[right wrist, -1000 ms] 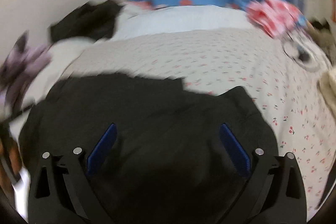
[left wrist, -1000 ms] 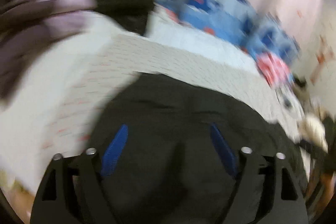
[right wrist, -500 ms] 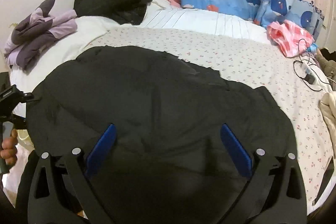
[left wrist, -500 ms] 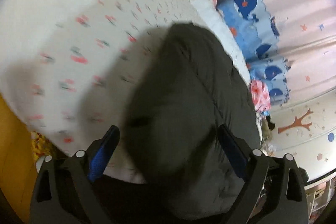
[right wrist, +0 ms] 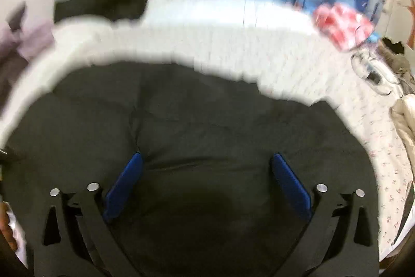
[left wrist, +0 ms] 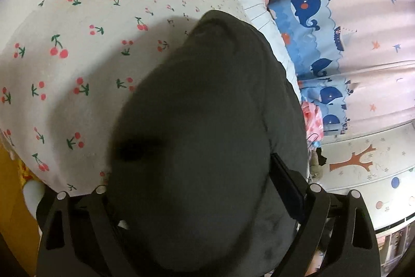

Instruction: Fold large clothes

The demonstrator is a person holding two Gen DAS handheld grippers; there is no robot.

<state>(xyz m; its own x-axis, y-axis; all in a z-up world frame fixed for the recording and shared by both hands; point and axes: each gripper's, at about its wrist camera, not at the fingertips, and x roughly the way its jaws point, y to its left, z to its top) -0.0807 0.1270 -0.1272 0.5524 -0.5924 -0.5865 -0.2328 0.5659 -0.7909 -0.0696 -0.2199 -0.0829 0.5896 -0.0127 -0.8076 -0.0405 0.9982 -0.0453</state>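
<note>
Our left gripper stands wide, its jaws just narrowing slightly, a bulge of the dark garment between them; grip unclear. Our right gripper gapes, unclamped, over the garment spread on the cherry-print sheet, whose far side lies bare.

Large black garment of soft matte fabric, spread flat w/ shallow creases on white cherry-print bed sheet. Right wrist view: fills near half of frame, far edge curved and uneven, small notch at far right; seam line runs across middle. View is motion-blurred. Left wrist view: same garment seen as a bulging dark mass, near part out of focus, tapering to a rounded end far up the sheet.
</note>
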